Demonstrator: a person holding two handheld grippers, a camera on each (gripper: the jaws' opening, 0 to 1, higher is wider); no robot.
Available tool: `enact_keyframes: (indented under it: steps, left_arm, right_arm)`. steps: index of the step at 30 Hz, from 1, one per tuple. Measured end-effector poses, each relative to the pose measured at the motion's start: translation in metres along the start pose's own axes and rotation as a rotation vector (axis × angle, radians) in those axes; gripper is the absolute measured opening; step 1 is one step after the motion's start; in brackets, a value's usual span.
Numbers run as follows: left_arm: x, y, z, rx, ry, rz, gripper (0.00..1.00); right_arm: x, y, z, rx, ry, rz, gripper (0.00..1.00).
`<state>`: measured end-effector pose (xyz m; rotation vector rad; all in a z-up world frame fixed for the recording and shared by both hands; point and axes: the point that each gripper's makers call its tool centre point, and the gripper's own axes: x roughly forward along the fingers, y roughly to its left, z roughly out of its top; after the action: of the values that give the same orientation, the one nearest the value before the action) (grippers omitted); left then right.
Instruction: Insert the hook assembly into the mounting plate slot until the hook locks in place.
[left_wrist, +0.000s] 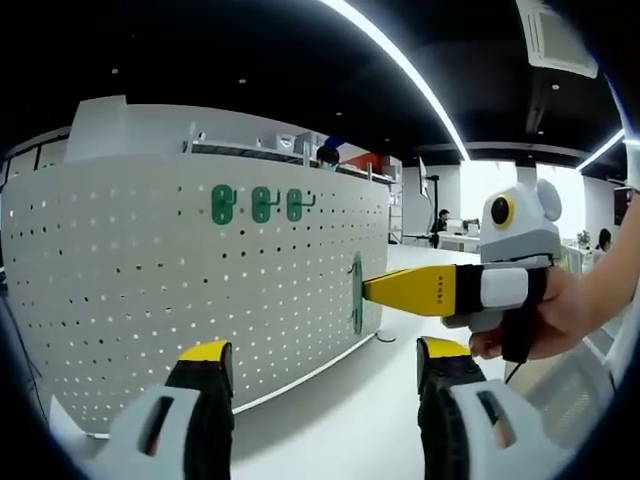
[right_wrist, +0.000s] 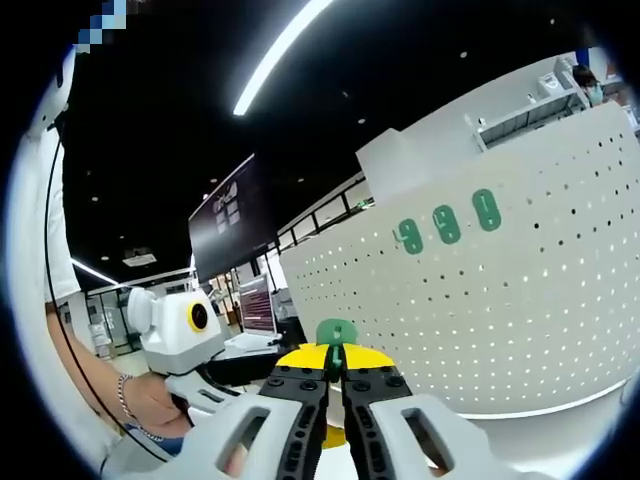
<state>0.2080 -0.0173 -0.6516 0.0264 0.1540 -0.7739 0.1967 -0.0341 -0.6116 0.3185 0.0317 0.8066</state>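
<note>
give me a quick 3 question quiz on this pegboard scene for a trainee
1. True or false: three green hooks already hang in a row high on the white pegboard.
2. Multiple choice: what does the right gripper hold? A) a green hook piece B) a screwdriver C) nothing
3. Fill in: the left gripper has its jaws ____.

Key
1. True; the row also shows in the right gripper view.
2. A; the jaws are shut on the green hook piece, which the left gripper view shows at the pegboard's face.
3. Open, with nothing between them.
</note>
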Motion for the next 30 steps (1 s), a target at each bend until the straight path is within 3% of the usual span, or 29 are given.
enact_keyframes:
  steps: [2,5,8,19,30]
  left_arm:
    - [0.0,0.001,0.0,0.001,0.001,0.004,0.76]
    - [-0.001,0.001,-0.001,-0.002,0.004,0.004,0.76]
    - [-0.001,0.001,-0.004,-0.006,0.009,0.004,0.76]
    - [-0.001,0.002,-0.006,-0.012,0.015,0.007,0.76]
    - [-0.009,0.008,-0.019,-0.024,0.033,0.022,0.75]
  right_arm:
    - [0.0,0.0,0.001,-0.046,0.013,-0.01,0.01]
    - [-0.003,-0.009,0.004,-0.259,0.064,-0.095,0.01]
    - [-0.003,-0.012,0.007,-0.394,0.089,-0.13,0.01]
    - [-0.004,-0.021,0.007,-0.324,0.081,-0.147,0.01]
    - [-0.004,-0.053,0.025,-0.277,0.063,-0.225,0.01]
